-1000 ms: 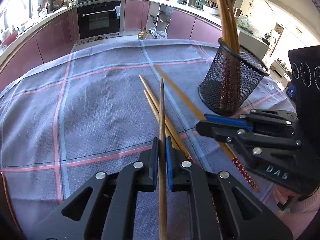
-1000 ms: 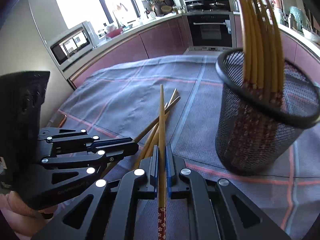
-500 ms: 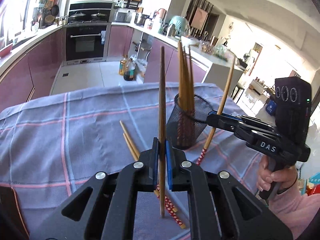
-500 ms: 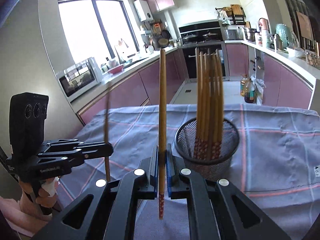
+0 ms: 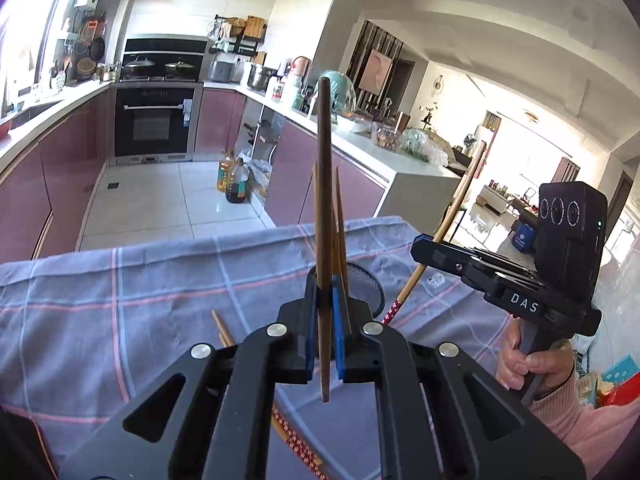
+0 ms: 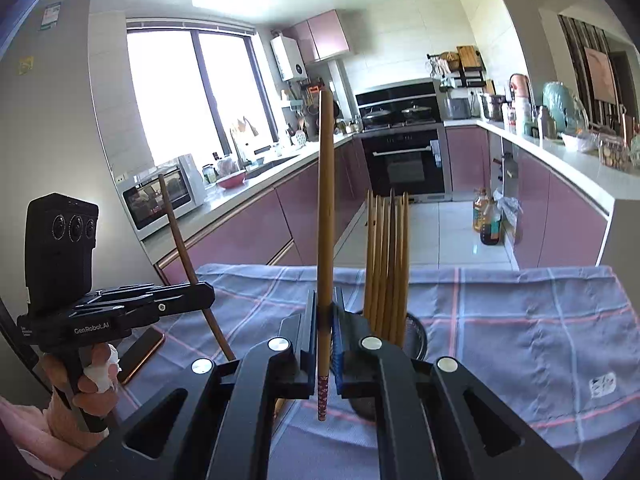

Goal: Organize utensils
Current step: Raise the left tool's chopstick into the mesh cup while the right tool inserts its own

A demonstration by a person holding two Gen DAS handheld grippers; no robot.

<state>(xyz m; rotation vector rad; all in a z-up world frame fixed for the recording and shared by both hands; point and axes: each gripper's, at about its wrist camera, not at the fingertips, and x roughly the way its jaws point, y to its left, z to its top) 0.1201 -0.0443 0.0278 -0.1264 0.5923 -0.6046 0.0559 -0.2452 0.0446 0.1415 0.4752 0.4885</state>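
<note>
Both chopsticks have come up off the worktop (image 6: 520,320), left tongs (image 5: 325,320) and right tongs (image 6: 326,332) each clamping one upright, ready for the mesh holder (image 6: 416,336) at one o'clock.

Both tools have lifted their clamped chopsticks off the cloth (image 5: 120,300), left chopstick (image 5: 323,200) and right chopstick (image 6: 325,208).

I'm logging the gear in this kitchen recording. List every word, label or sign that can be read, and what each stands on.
"DAS": on the side of the right hand-held gripper, in the left wrist view.
"GenRobot.AI": on the side of the left hand-held gripper, in the right wrist view; the smaller print beside it is too small to read.
Sticker on the wall panel: too blurred to read.
White mark on the checked tablecloth: not legible.
</note>
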